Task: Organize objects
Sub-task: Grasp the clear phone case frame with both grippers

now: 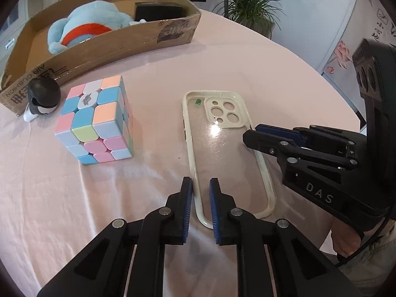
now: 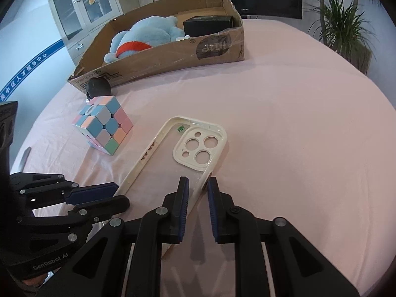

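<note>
On pink tablecloth (image 1: 148, 198), left gripper (image 1: 201, 185) fingers apart astride phone case (image 1: 222, 148) near rim, right gripper (image 2: 198, 185) likewise apart astride its side rim, pastel puzzle cube (image 1: 96, 121) beyond, cardboard box (image 1: 123, 47) with blue plush toy (image 1: 89, 27) farthest.

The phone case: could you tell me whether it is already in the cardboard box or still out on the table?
Out: the phone case lies flat on the pink tablecloth, apart from the cardboard box.
</note>
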`<state>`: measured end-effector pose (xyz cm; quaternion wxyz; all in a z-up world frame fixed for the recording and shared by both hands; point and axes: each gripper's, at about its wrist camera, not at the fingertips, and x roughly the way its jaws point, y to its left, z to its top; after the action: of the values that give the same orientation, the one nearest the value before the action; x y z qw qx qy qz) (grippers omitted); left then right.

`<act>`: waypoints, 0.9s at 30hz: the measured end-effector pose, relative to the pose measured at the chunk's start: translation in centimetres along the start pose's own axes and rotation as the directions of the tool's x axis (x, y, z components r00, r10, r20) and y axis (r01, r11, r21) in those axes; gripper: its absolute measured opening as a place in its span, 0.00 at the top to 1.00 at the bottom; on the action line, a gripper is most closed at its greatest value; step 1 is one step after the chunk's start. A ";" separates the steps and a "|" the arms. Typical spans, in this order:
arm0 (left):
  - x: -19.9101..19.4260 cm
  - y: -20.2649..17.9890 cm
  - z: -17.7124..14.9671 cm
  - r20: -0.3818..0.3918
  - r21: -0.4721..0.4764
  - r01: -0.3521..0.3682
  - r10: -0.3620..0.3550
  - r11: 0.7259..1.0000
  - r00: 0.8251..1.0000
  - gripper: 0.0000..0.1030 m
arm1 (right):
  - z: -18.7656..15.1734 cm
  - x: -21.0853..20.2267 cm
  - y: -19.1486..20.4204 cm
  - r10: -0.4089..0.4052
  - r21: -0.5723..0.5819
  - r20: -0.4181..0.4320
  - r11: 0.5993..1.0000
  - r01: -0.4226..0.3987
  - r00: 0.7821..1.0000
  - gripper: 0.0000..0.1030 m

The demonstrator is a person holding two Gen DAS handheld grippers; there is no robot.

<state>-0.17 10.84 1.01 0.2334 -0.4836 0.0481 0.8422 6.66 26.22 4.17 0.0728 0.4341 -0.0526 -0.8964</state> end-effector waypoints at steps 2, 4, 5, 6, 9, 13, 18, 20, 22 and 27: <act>0.3 -0.1 0.0 0.012 0.009 -0.003 0.003 1.000 1.000 0.90 | -0.1 0.0 0.1 -0.021 0.001 0.006 1.000 0.021 1.000 0.88; 0.2 -0.3 -0.1 0.018 0.018 0.002 -0.002 1.000 1.000 0.91 | 0.0 0.0 0.1 -0.041 0.015 0.009 0.999 0.040 0.999 0.90; 0.1 -0.4 -0.2 0.021 0.018 0.007 -0.007 1.000 1.000 0.92 | 0.1 0.0 0.2 -0.048 0.017 0.007 0.999 0.048 0.999 0.92; -0.2 -0.4 -0.3 0.028 0.015 0.006 -0.007 1.000 1.000 0.92 | 0.1 0.0 0.1 -0.048 0.022 0.006 0.999 0.048 0.999 0.93; -1.0 -0.4 -0.4 0.056 0.018 0.038 -0.039 0.999 0.998 0.92 | 0.3 -0.9 0.1 -0.007 0.028 0.042 1.000 0.006 0.999 0.94; -1.4 -0.8 0.0 0.074 0.036 0.036 -0.039 0.999 0.997 0.92 | 0.4 -1.5 1.4 0.017 -0.008 0.060 1.000 -0.017 0.998 0.95; -1.0 1.0 -0.3 0.043 -0.061 0.065 -0.062 0.996 0.997 0.91 | 0.2 -0.8 1.9 -0.007 -0.035 0.018 0.999 0.007 1.000 0.95; -0.5 1.6 -0.3 0.014 -0.087 0.080 -0.079 0.993 0.997 0.89 | -0.1 -0.7 1.5 -0.002 -0.019 0.005 1.000 0.002 1.000 0.94; -0.2 1.9 -0.4 0.008 -0.112 0.080 -0.080 0.991 0.997 0.82 | -0.3 -0.2 1.4 0.006 -0.011 -0.021 1.000 -0.007 1.000 0.93; 0.2 1.7 -0.5 0.025 -0.119 0.071 -0.068 0.990 0.997 0.81 | -0.7 -0.4 1.8 -0.004 -0.025 -0.008 1.000 0.003 1.000 0.90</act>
<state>-0.61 9.26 0.39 0.2336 -0.4894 -0.0221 0.8399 7.58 24.52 4.37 0.0769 0.4368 -0.0403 -0.8954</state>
